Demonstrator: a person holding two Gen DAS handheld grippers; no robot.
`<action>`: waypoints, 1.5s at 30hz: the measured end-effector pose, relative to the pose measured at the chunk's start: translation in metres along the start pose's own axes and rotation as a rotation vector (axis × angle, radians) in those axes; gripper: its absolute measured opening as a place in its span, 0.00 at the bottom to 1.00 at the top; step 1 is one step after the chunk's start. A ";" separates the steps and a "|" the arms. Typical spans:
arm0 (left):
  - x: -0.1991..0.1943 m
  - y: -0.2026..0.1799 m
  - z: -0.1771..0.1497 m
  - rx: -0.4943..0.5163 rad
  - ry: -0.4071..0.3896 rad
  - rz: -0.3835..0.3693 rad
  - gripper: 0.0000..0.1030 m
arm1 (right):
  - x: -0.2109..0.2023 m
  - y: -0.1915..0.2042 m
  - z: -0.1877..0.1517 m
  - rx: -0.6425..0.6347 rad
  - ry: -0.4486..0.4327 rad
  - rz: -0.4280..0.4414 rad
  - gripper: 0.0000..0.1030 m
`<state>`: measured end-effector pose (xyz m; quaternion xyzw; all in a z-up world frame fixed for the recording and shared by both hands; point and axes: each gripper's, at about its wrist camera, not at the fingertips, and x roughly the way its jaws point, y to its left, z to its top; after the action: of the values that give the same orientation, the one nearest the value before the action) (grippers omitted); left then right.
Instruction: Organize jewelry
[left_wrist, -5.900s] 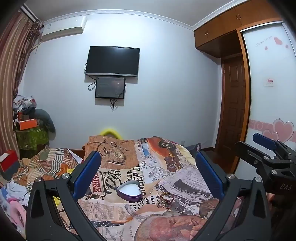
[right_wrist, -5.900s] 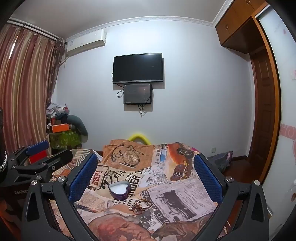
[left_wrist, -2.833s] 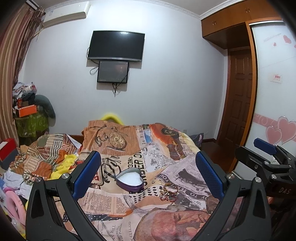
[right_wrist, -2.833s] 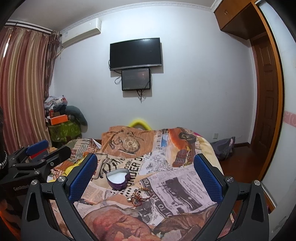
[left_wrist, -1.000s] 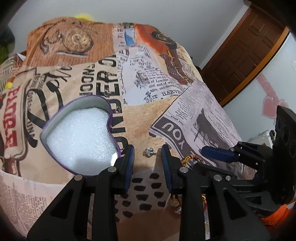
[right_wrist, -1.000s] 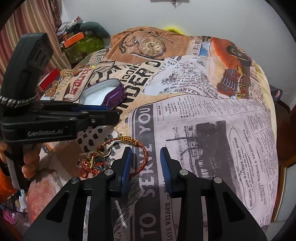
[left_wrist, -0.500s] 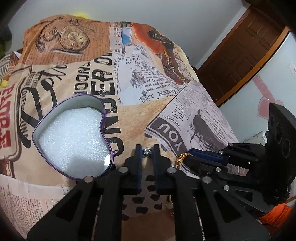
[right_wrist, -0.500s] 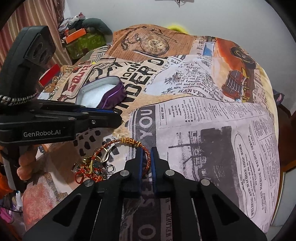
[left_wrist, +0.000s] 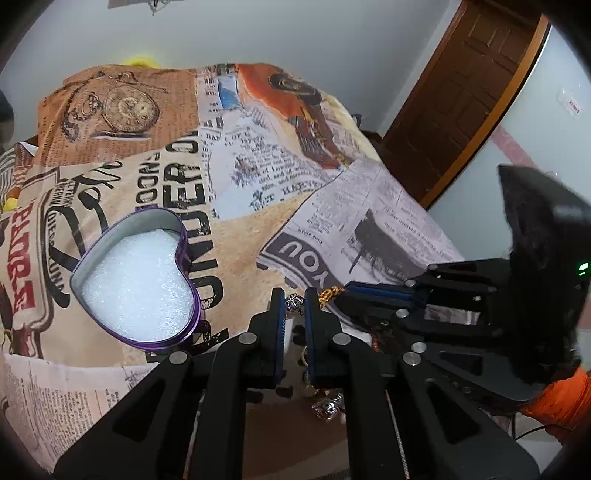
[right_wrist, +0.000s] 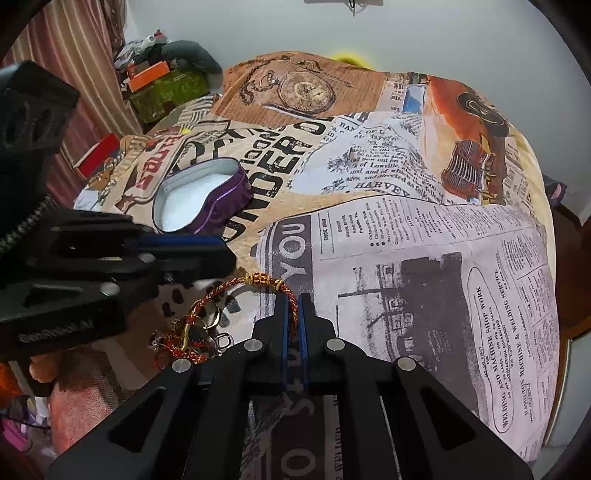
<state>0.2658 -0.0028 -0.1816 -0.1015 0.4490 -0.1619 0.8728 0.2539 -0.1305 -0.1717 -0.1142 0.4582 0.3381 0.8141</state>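
Left tongs (left_wrist: 294, 303) clenched on silver charm (left_wrist: 294, 304); right tongs (right_wrist: 293, 311) clenched on braided bracelet (right_wrist: 258, 282), beside heart tin (left_wrist: 186, 254) rim

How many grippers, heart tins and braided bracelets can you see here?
Grippers: 2, left and right
Heart tins: 1
Braided bracelets: 1
Total: 4

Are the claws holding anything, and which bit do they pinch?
Yes. The left claw pinches a small silver charm at its tips. The right claw pinches the braided red-gold bracelet on its cord, beside the gold beads.
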 end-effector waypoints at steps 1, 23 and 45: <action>-0.003 -0.001 0.000 0.000 -0.005 -0.008 0.08 | 0.000 0.001 0.000 -0.004 0.000 -0.003 0.04; -0.047 -0.014 -0.007 0.005 -0.080 0.012 0.08 | -0.042 0.009 0.004 0.024 -0.107 -0.011 0.04; -0.057 0.017 -0.020 -0.032 -0.091 0.095 0.08 | 0.005 -0.018 0.006 0.026 0.038 -0.028 0.22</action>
<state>0.2218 0.0332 -0.1558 -0.1014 0.4156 -0.1083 0.8974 0.2715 -0.1390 -0.1749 -0.1165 0.4764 0.3186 0.8112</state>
